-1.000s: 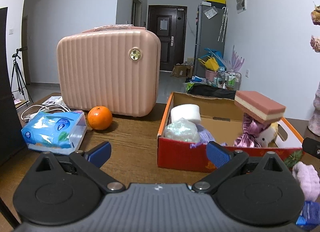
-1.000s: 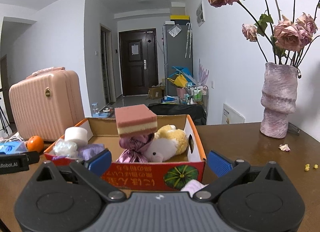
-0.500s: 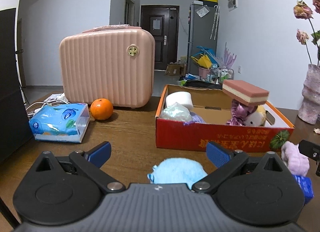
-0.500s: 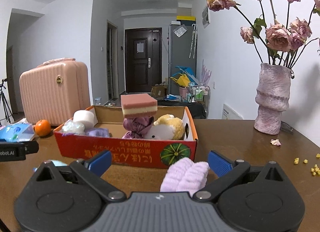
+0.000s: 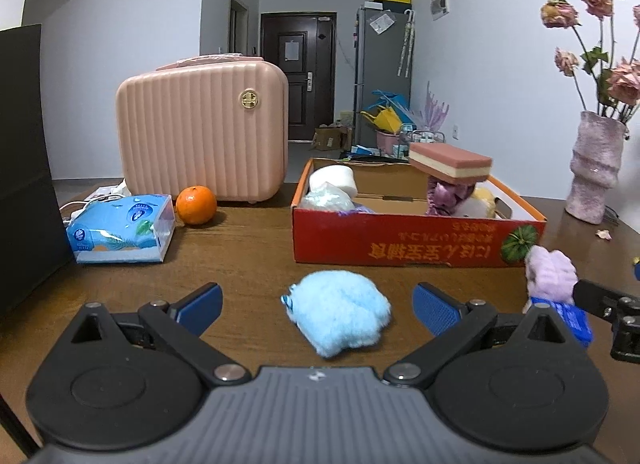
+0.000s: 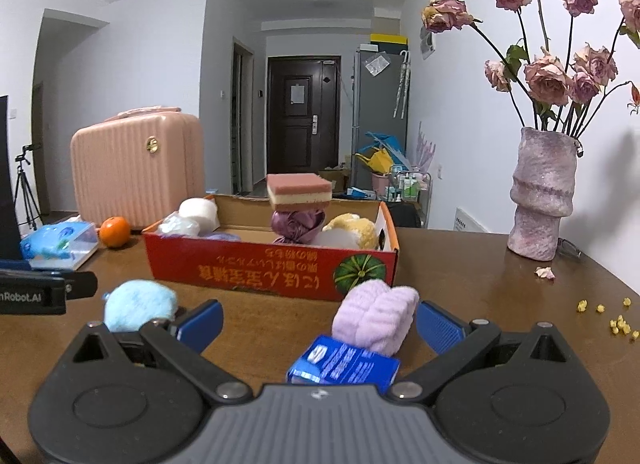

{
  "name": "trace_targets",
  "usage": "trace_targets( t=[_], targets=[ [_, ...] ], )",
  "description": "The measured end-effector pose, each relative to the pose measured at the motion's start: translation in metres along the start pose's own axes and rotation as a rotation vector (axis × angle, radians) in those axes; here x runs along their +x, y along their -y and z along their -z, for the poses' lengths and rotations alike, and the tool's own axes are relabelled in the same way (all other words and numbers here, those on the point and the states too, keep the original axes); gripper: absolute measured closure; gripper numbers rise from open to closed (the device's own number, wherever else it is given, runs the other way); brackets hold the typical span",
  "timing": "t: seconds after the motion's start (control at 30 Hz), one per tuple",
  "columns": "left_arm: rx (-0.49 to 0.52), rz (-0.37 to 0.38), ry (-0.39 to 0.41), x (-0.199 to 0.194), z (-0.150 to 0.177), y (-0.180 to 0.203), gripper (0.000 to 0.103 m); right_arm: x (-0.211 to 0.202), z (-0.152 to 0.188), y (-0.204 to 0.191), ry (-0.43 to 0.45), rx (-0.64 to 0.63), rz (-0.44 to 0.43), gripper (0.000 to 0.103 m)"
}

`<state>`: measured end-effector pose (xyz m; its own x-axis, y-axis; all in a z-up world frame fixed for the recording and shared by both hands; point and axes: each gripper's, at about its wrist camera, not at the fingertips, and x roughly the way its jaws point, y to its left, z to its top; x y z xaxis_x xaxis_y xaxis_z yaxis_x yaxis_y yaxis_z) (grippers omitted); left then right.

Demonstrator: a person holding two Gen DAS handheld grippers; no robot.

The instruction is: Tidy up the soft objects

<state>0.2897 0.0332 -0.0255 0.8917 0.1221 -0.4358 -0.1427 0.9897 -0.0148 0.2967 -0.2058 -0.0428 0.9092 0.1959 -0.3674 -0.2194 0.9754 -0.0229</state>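
A red cardboard box [image 5: 416,238] [image 6: 272,268] on the brown table holds a pink-and-cream sponge [image 5: 450,162] [image 6: 299,191], a white roll [image 5: 334,180], a purple satin bundle [image 6: 297,225] and a yellow plush [image 6: 352,230]. In front of the box lies a fluffy light-blue ball [image 5: 338,314] [image 6: 138,304], between the fingers of my open left gripper [image 5: 318,306]. A lilac fuzzy roll [image 6: 374,314] [image 5: 550,276] and a small blue packet [image 6: 344,364] lie between the fingers of my open right gripper [image 6: 318,322]. Neither gripper touches anything.
A pink hard case [image 5: 204,128], an orange [image 5: 196,205] and a blue tissue pack [image 5: 120,228] sit at the left. A dark panel [image 5: 24,160] stands at the far left. A pink vase of dried roses [image 6: 540,192] stands right, with petals and crumbs [image 6: 612,316] nearby.
Both grippers have drawn back from the box toward me. The blue ball, the lilac roll and the blue packet have come fully into view in front of the box.
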Motion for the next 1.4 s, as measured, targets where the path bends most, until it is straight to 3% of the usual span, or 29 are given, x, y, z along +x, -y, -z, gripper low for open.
trace_targets(
  t=[0.63, 0.87, 1.4],
  targets=[
    [0.040, 0.044, -0.012, -0.060, 0.039, 0.004, 0.000, -0.062, 0.042, -0.012, -0.035, -0.026, -0.010, 0.000],
    [0.052, 0.042, -0.051, -0.076, 0.054, -0.001, 0.000, -0.085, 0.052, -0.018, -0.038, -0.025, -0.031, 0.000],
    [0.062, 0.066, -0.122, -0.096, 0.063, -0.012, 0.000, -0.104, 0.061, -0.031, -0.160, -0.053, -0.107, 0.002]
  ],
)
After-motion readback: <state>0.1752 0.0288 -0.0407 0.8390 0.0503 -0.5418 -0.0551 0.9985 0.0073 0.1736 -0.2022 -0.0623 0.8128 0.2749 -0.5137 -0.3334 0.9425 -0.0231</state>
